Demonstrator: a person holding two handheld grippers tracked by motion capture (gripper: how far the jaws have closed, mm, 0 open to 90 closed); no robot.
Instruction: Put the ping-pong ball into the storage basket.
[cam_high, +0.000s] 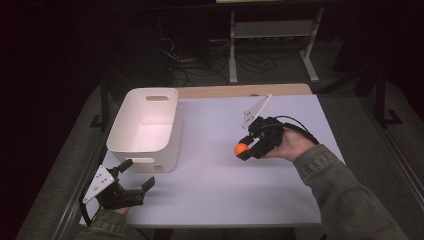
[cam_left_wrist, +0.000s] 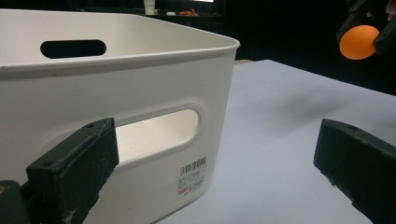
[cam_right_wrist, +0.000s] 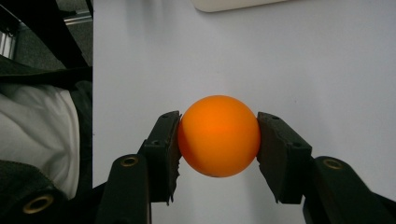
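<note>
**Orange ball gripped above the table, bin waiting at left**

I am holding the orange ball (cam_right_wrist: 218, 136) in the right gripper (cam_high: 243, 149), and its two black jaws are pressing on the ball from either side, as the right gripper view is showing at centre frame. In the high view that gripper is sitting just right of centre, over the white table (cam_high: 215, 190), with the ball at its left tip. The ball is also showing in the upper right corner of the left gripper view, hanging clear of the table surface.

I am keeping the left gripper (cam_high: 136, 175) at the lower left of the high view, jaws standing wide with nothing between them. It is pointing at the near wall of the white bin (cam_high: 145, 125), just beside its handle slot (cam_left_wrist: 159, 133).
</note>
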